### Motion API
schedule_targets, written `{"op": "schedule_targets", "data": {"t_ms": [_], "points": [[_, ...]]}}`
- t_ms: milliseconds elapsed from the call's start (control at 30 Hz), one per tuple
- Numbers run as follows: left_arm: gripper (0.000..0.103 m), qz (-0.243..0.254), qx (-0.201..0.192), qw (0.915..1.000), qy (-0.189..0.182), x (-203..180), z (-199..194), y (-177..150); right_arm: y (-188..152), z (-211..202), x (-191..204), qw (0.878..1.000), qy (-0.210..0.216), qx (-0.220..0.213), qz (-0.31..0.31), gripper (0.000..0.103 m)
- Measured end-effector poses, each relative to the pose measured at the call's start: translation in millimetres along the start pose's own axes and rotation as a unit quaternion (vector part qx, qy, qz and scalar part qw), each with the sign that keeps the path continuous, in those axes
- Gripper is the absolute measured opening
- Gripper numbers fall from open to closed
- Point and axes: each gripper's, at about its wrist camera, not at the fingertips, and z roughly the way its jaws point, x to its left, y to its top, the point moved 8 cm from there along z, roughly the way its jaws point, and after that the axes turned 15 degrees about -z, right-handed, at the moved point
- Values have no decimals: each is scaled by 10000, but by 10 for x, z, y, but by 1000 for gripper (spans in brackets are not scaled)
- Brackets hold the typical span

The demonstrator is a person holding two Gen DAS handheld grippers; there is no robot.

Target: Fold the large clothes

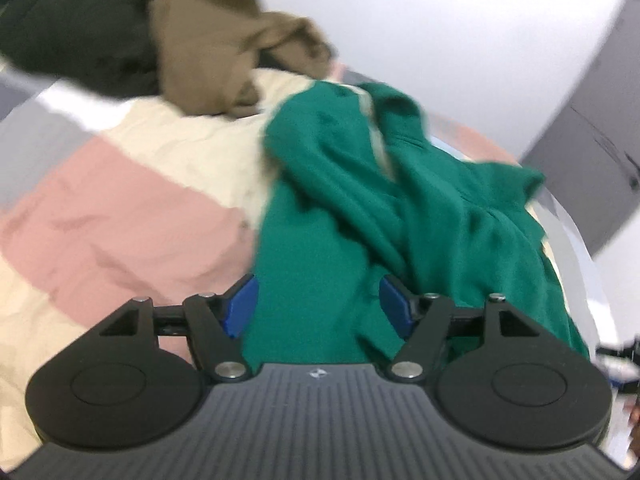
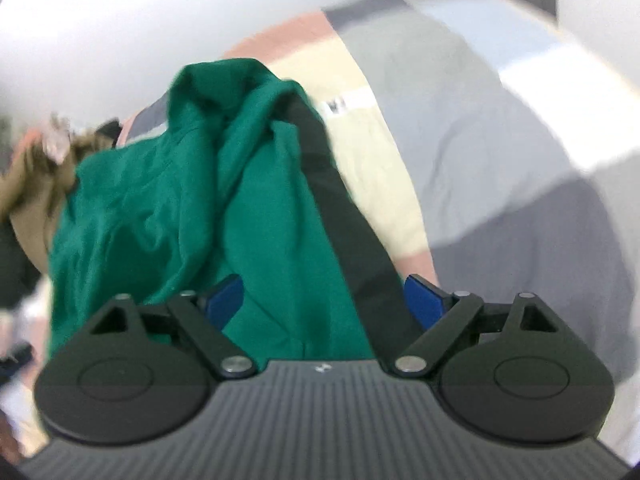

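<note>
Right up against the lens sat the left gripper (image 1: pixel 319 306), its ribbed grey body and black linkage arms filling the bottom of the view, blue pads (image 1: pixel 240 308) spread wide. Green cloth showed in the gap between them, but the pads were not pressing on it; they stood clear on both sides. That cloth belonged to the crumpled green fabric garment (image 1: pixel 360 216), heaped in loose folds and running from the gripper up and to the right, a pale strip showing along one of its creases.

It lay on a bedcover of broad pink, cream and grey blocks (image 1: pixel 100 224). Beyond it, at the top of the left view, sat a rumpled tan-brown garment (image 1: pixel 216 48) with a dark, almost black piece of clothing (image 1: pixel 76 32) just beside it, touching. Everything was motion-blurred, so finer detail could not be made out.

Over on the other side, the right gripper (image 2: pixel 323 300) was likewise spread wide, blue pads (image 2: pixel 424 300) apart with nothing pinched. The same green garment (image 2: pixel 160 208) bunched in front of it, and a dark band of fabric (image 2: pixel 344 216) ran diagonally down through the gap between the pads, not visibly clamped. The bedcover (image 2: pixel 500 152) stretched off to the right in grey and cream, and the tan garment (image 2: pixel 28 200) peeked in at the far left.
</note>
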Motion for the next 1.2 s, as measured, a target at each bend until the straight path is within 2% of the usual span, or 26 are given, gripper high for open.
{"op": "schedule_targets", "data": {"t_ms": [67, 200, 267, 333, 400, 500, 600, 633, 700, 767, 867, 900, 967, 1033, 1133, 1167, 1200], "points": [[73, -339, 20, 9994, 113, 166, 24, 85, -35, 41, -110, 9995, -32, 85, 301, 89], [73, -809, 301, 9959, 276, 412, 138, 103, 5, 112, -254, 9986, -452, 177, 219, 89], [73, -990, 538, 9932, 304, 479, 222, 45, -11, 204, -299, 9984, -296, 346, 338, 89], [73, -1155, 719, 9903, 294, 513, 273, -34, -85, 342, -303, 9960, 34, 647, 609, 89], [73, -1309, 900, 9872, 124, 511, 293, -95, -133, 411, -239, 9935, 368, 769, 759, 91], [73, -1306, 1132, 9845, -288, 411, 275, -182, -139, 396, -111, 9923, 664, 747, 731, 91], [73, -1176, 1393, 9796, -839, 235, 216, -292, -144, 348, 85, 9857, 1302, 717, 794, 91], [73, -1081, 1415, 9796, -927, 180, 196, -317, -149, 330, 162, 9841, 1449, 710, 737, 91], [73, -894, 1379, 9826, -868, 138, 171, -358, -155, 300, 308, 9823, 1658, 673, 547, 91], [73, -861, 1461, 9827, -739, 159, 190, -418, -154, 314, 383, 9832, 1640, 729, 343, 91], [73, -1025, 1637, 9798, -520, 251, 244, -503, -244, 410, 286, 9890, 1116, 944, 221, 91], [73, -1095, 1669, 9784, -536, 269, 273, -507, -279, 446, 283, 9904, 939, 1005, 134, 91], [73, -1159, 1707, 9760, -694, 248, 242, -510, -303, 478, 358, 9905, 857, 1070, -111, 91], [73, -1275, 1747, 9709, -1026, 215, 188, -487, -289, 441, 430, 9896, 1015, 1017, -121, 91], [73, -1357, 1841, 9622, -1481, 152, 74, -500, -253, 326, 539, 9857, 1501, 761, -46, 91], [73, -1328, 1860, 9630, -1430, 147, 77, -525, -245, 285, 581, 9847, 1600, 687, -87, 91], [73, -1290, 1867, 9661, -1229, 164, 106, -556, -267, 230, 577, 9839, 1656, 650, -164, 91]]}}
